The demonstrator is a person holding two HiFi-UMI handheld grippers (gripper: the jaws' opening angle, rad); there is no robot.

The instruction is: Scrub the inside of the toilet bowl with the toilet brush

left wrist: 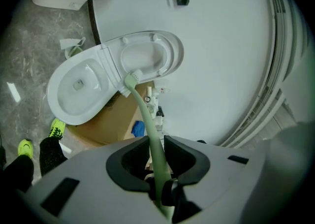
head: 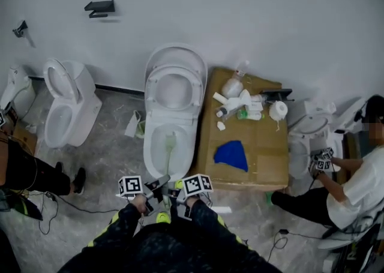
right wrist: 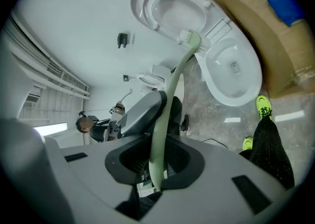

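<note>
A white toilet (head: 170,123) stands mid-floor with its lid and seat (head: 175,80) raised against the wall. A pale green toilet brush (head: 170,149) reaches into the bowl, its head low inside near the water. Both grippers hold the handle at its near end: my left gripper (head: 158,185) and my right gripper (head: 179,191) sit side by side. In the left gripper view the handle (left wrist: 147,119) runs from the left gripper (left wrist: 156,142) up to the bristle head (left wrist: 132,77) by the bowl (left wrist: 78,92). The right gripper (right wrist: 158,140) likewise clamps the handle (right wrist: 167,97).
A cardboard box (head: 255,158) stands right of the toilet, carrying a blue cloth (head: 231,155), bottles (head: 239,104) and a paper roll (head: 278,110). Another toilet (head: 66,107) stands left. A seated person (head: 360,188) works at a third toilet (head: 309,123). Cables (head: 45,203) cross the floor.
</note>
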